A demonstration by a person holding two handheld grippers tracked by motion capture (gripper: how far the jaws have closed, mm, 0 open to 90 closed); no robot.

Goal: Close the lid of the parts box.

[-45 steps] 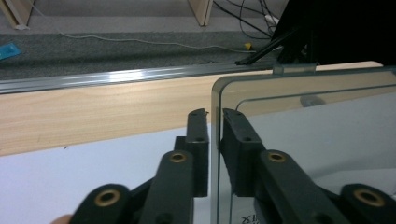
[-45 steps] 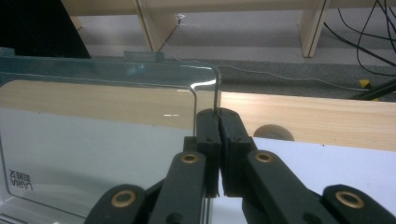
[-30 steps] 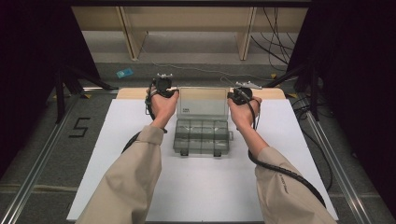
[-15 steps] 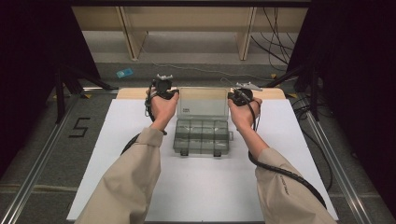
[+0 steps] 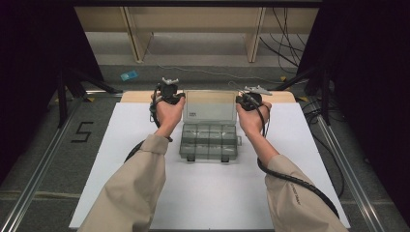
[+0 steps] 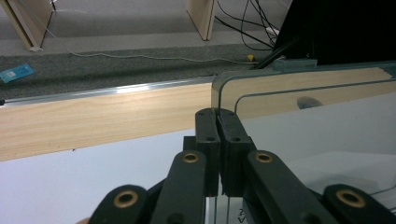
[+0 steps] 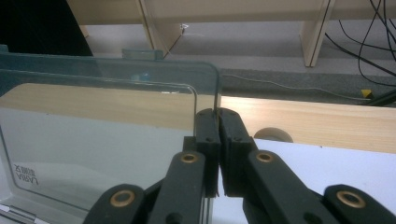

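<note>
A clear plastic compartment box (image 5: 209, 142) sits at the middle of the white table top (image 5: 121, 159), its see-through lid (image 5: 210, 106) raised and leaning toward the far edge. My left gripper (image 5: 180, 98) is shut on the lid's left edge, near the top corner. In the left gripper view the black jaws (image 6: 218, 115) pinch the thin lid (image 6: 303, 126) at its rounded corner. My right gripper (image 5: 241, 100) is shut on the lid's right edge. In the right gripper view the jaws (image 7: 218, 114) clamp the lid (image 7: 102, 121) below its upper corner. The box compartments look empty.
A wooden strip (image 5: 140, 96) runs along the table's far edge. Beyond it are carpet, a blue card (image 5: 129, 75), wooden legs (image 5: 138, 34) and loose cables (image 5: 285, 29). A small round disc (image 7: 273, 135) lies by the strip. Metal rails (image 5: 38, 164) flank the table.
</note>
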